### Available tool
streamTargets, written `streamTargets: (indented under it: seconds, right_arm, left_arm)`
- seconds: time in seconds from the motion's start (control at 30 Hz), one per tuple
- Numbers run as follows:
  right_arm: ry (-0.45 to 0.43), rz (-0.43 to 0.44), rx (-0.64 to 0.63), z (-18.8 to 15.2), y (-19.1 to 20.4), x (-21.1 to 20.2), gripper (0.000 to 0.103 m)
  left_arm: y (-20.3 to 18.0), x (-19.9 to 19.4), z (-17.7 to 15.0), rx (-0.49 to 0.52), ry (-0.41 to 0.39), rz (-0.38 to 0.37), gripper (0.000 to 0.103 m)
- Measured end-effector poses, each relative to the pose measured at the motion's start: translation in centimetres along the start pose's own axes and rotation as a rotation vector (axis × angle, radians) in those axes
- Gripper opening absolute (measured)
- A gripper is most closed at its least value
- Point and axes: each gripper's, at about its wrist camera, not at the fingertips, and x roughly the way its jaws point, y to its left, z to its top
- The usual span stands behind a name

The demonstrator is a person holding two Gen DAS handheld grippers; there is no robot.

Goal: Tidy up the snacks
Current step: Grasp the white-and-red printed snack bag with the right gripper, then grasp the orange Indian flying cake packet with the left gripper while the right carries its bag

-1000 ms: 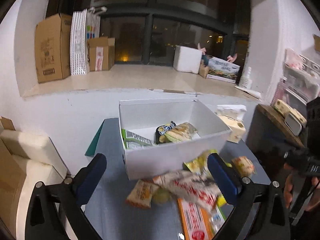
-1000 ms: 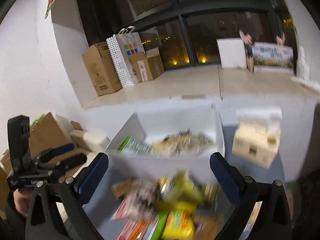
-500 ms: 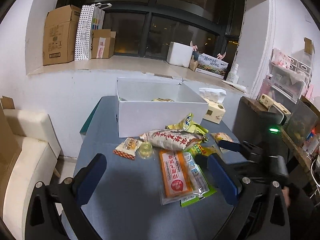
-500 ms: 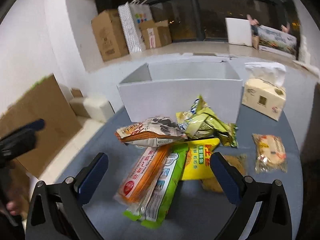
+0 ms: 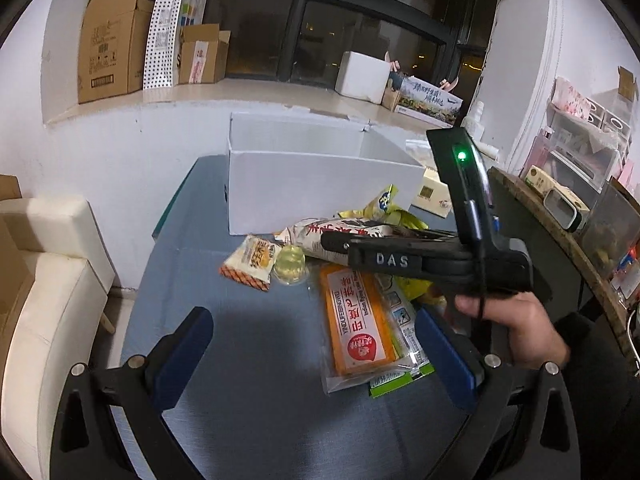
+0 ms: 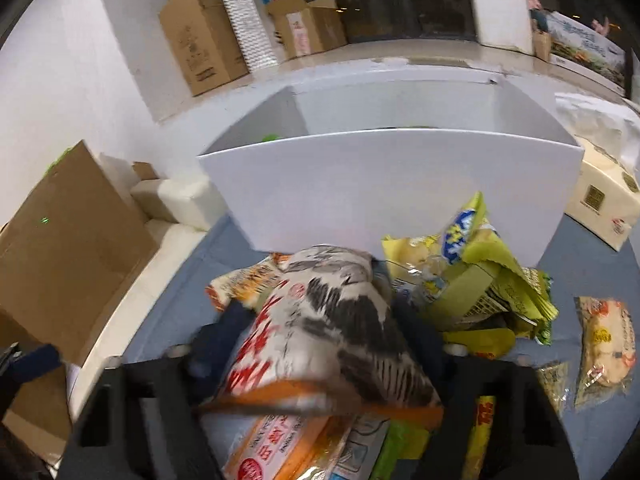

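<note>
Both right fingers [image 6: 224, 332] flank the white bag [image 6: 332, 328], gripping it; the box [image 6: 384, 184] lies just beyond. Left claw [image 5: 316, 356] hangs open, farther back.

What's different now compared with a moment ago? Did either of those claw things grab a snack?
Yes. The right gripper has moved down and forward into the pile and closed around the white, red-lettered snack bag, which lay free half a second ago. The left gripper is still open and empty over the blue table. The white box and the orange packet stayed put.
</note>
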Motion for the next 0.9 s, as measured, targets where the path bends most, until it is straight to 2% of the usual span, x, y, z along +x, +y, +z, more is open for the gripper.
streamTargets:
  seconds: [0.03, 0.07, 0.1, 0.23, 0.43, 0.53, 0.67, 0.8, 0.9]
  right_arm:
    - [0.003, -0.009, -0.012, -0.1, 0.2, 0.0, 0.069]
    - [0.003, -0.018, -0.020, -0.4, 0.3, -0.3, 0.059]
    - [0.005, -0.009, -0.014, -0.6, 0.2, -0.7, 0.054]
    - [-0.023, 0.011, -0.014, -1.0, 0.0, -3.2, 0.053]
    - [-0.125, 0.023, 0.006, -2.1, -0.8, -9.0, 0.053]
    - [-0.186, 0.028, 0.048, -3.0, -1.8, -12.1, 0.053]
    - [-0.269, 0.042, 0.113, -4.5, -3.1, -15.7, 0.053]
    - [-0.306, 0.025, 0.128, -5.7, -3.7, -17.6, 0.053]
    - [-0.318, 0.026, 0.146, -6.3, -4.2, -18.2, 0.053]
  left_arm:
    - [0.0, 0.2, 0.0, -0.001, 0.006, -0.003, 0.103]
    - [0.0, 0.5, 0.0, -0.001, 0.013, -0.009, 0.103]
    - [0.0, 0.8, 0.0, -0.002, 0.020, -0.014, 0.103]
    - [-0.4, 2.3, -0.3, -0.002, 0.056, -0.036, 0.103]
    - [-1.2, 5.3, -0.6, -0.012, 0.126, -0.083, 0.103]
    - [-1.2, 6.6, -0.4, -0.040, 0.134, -0.085, 0.103]
    - [-0.9, 9.9, -0.2, -0.115, 0.230, -0.115, 0.103]
    - [-1.0, 12.4, -0.6, -0.144, 0.301, -0.115, 0.102]
    - [-1.2, 13.3, -0.9, -0.143, 0.303, -0.115, 0.101]
